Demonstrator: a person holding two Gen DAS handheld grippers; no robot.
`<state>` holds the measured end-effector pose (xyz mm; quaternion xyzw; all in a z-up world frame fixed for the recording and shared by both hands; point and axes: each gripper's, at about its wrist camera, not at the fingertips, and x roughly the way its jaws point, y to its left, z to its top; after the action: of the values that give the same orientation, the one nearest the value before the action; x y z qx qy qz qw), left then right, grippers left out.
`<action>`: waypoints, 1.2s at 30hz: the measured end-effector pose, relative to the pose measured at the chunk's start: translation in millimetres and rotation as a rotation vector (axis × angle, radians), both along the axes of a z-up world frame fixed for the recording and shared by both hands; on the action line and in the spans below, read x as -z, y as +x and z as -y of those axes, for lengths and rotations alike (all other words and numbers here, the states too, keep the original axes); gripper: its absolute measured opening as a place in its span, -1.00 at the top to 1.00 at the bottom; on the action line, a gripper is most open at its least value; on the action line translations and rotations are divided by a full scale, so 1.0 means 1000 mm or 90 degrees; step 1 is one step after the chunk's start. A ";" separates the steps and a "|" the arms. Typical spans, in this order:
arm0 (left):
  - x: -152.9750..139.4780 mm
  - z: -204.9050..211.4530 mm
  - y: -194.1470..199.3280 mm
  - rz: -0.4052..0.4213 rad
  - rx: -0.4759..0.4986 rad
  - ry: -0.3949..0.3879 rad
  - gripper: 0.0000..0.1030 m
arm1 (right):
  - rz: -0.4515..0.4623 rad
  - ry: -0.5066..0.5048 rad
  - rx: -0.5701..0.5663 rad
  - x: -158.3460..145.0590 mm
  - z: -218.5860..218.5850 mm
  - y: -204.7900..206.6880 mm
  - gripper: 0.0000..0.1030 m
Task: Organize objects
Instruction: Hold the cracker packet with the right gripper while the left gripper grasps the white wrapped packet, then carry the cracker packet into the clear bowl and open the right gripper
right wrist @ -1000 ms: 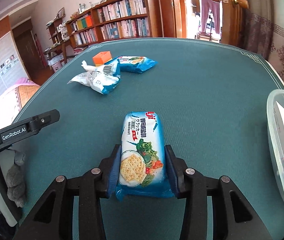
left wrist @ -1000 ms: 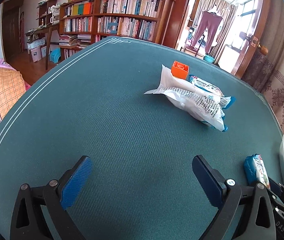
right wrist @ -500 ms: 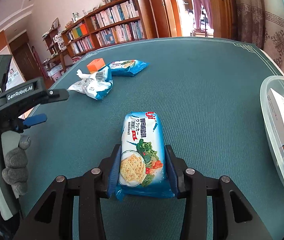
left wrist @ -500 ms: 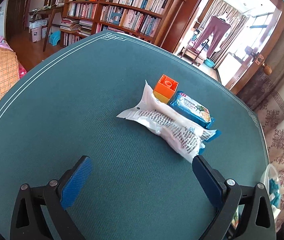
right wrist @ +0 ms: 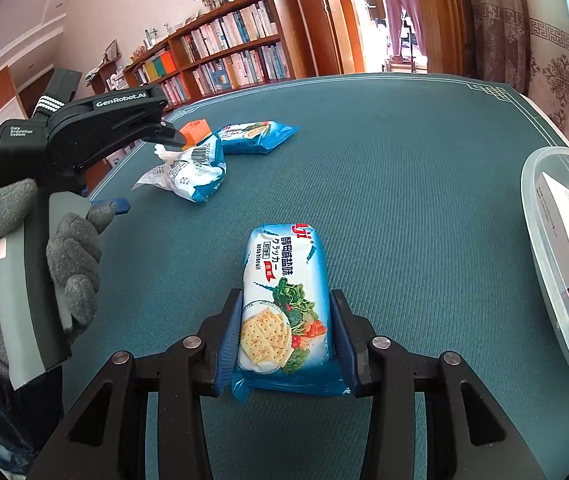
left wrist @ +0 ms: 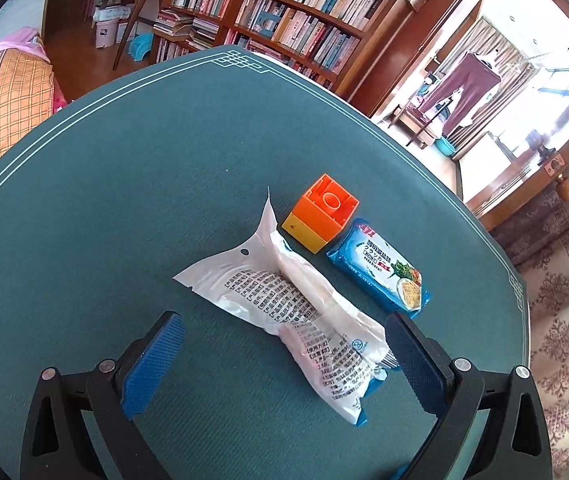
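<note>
My left gripper (left wrist: 284, 360) is open above the green table, its blue pads either side of the near end of a white printed packet (left wrist: 304, 320). Beyond the packet lie an orange-and-yellow block (left wrist: 320, 218) and a blue cracker packet (left wrist: 384, 272). My right gripper (right wrist: 284, 332) is shut on another blue cracker packet (right wrist: 284, 300), held low over the table. In the right wrist view the left gripper body (right wrist: 96, 132) hangs over the white packet (right wrist: 188, 172), with the other cracker packet (right wrist: 256, 136) behind.
A clear plastic tub (right wrist: 544, 240) holding a box and blue items stands at the table's right edge. A gloved hand (right wrist: 44, 248) holds the left gripper's handle. Bookshelves (left wrist: 276, 12) and a doorway lie beyond the table.
My left gripper has moved forward and down over the white packet, which now lies between its open pads. The right gripper still holds its cracker packet in place.
</note>
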<state>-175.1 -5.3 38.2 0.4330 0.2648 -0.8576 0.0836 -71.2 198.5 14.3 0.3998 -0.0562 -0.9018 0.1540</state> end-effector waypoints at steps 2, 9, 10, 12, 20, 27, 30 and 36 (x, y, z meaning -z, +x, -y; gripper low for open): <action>0.004 -0.004 -0.006 0.009 -0.006 -0.002 -0.98 | 0.000 0.000 0.000 0.000 0.000 0.000 0.16; 0.011 -0.014 -0.012 0.015 -0.021 -0.028 -0.99 | 0.000 0.000 0.000 0.000 0.000 0.000 0.16; 0.011 -0.014 -0.012 0.014 -0.022 -0.033 -0.99 | 0.000 0.000 0.000 0.000 0.000 0.000 0.16; 0.012 -0.015 -0.013 0.013 -0.020 -0.050 -0.99 | 0.000 0.000 0.000 0.000 0.000 0.000 0.16; 0.017 -0.026 -0.010 0.011 0.034 -0.140 -0.90 | 0.000 0.000 0.000 0.000 0.000 0.000 0.16; 0.020 -0.026 0.008 -0.011 0.083 -0.224 -0.28 | 0.000 0.000 0.000 0.001 0.000 -0.001 0.16; 0.020 -0.015 0.015 -0.023 0.092 -0.206 0.00 | 0.000 0.000 0.000 0.001 0.000 -0.001 0.16; 0.017 0.001 0.029 -0.050 0.113 -0.159 0.07 | 0.000 0.000 0.000 0.001 0.000 -0.001 0.16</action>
<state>-146.4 -6.3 20.8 0.4072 0.1196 -0.9041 0.0504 -72.0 198.3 13.6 0.3996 -0.0566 -0.9019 0.1541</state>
